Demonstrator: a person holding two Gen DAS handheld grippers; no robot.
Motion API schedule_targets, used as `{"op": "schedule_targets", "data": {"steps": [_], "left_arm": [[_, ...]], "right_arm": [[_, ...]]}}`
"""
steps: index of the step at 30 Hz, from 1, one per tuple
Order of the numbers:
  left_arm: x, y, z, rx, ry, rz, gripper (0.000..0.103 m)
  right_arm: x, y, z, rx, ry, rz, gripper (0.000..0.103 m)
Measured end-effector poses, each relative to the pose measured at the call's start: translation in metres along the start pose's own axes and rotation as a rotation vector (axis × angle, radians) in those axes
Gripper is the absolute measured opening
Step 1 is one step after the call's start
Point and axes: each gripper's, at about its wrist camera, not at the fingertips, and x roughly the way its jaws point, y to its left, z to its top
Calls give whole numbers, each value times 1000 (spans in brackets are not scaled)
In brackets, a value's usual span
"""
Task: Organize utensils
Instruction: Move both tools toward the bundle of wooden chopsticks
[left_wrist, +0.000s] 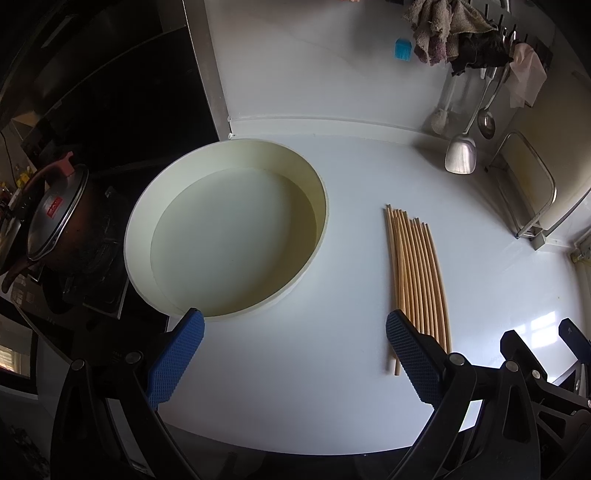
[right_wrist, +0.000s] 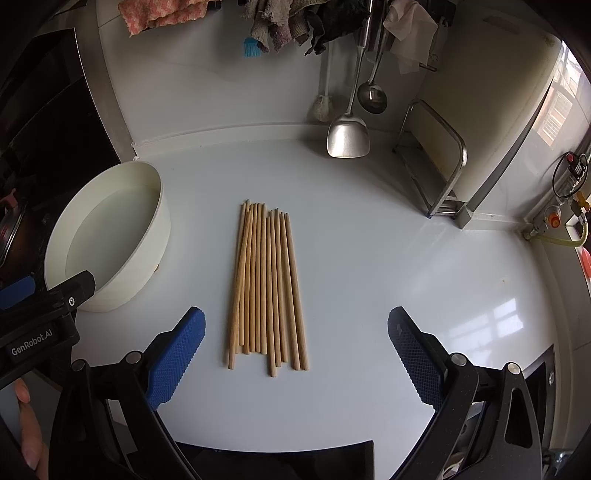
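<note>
Several wooden chopsticks (right_wrist: 266, 284) lie side by side in a loose row on the white counter (right_wrist: 369, 258), pointing away from me. A round cream basin (left_wrist: 229, 225) stands empty to their left; it also shows in the right wrist view as the basin (right_wrist: 110, 236). My right gripper (right_wrist: 295, 325) hovers open above the near ends of the chopsticks, nothing between its blue pads. My left gripper (left_wrist: 295, 328) is open too, over bare counter between the basin and the chopsticks (left_wrist: 413, 280), whose near ends lie by its right finger.
A dark pot with a lid (left_wrist: 55, 221) sits on the stove at the left. A metal spatula (right_wrist: 347, 136) and a ladle (right_wrist: 373, 96) hang at the back wall under rags (right_wrist: 280, 26). A metal rack (right_wrist: 436, 166) stands at the right. A hand (right_wrist: 29, 435) shows at lower left.
</note>
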Motion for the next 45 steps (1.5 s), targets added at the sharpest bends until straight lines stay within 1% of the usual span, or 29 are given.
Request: {"op": "schedule_targets", "data": {"steps": [4,7,11,14,16,18,21,24,25,28,31,33,37,40,44,45], "left_arm": [[9,1,-2,23,19,-13,97],[20,-1,-5,62,12,-24,97],[44,-12,-14,116,14,-75,97],[59,-24,-22,124,15,-107,97],[66,-35,-27,142,7,-102,97],[73,-48,-31,164,-5,-79,97],[82,-64,-34,154,-41,-80,97],[99,-79,-32,157,-41,-64,97],[103,-81,-32,151,-47,-61,97],[115,-82,-31,108,-54,-84,97],[124,-80,-32,76,-66,-82,97],[132,-80,-32,61,-64,-81,97],[145,-82,-32,62,-40,-58,97],[146,-81,-31,62,-51,-55,97],[152,-81,-34,71,-39,-53,97],[153,-80,-34,64,-36,-56,97]], "right_arm": [[6,-2,-1,20,15,7,95],[14,-3,-12,45,15,20,95],[31,-11,-24,73,28,0,95],[44,-23,-32,88,19,-5,95],[53,-31,-34,80,9,-26,95],[65,-40,-34,59,13,-40,95],[85,-51,-35,21,5,-28,95],[112,-63,-39,0,13,-7,95],[120,-67,-41,6,9,7,95],[138,-78,-40,39,-19,47,95],[150,-80,-32,45,-30,87,95],[159,-76,-28,28,-36,74,95],[174,-68,-23,3,-31,86,95],[181,-62,-21,-19,-36,63,95],[187,-56,-20,-41,-29,33,95],[186,-56,-21,-44,-38,27,95]]}}
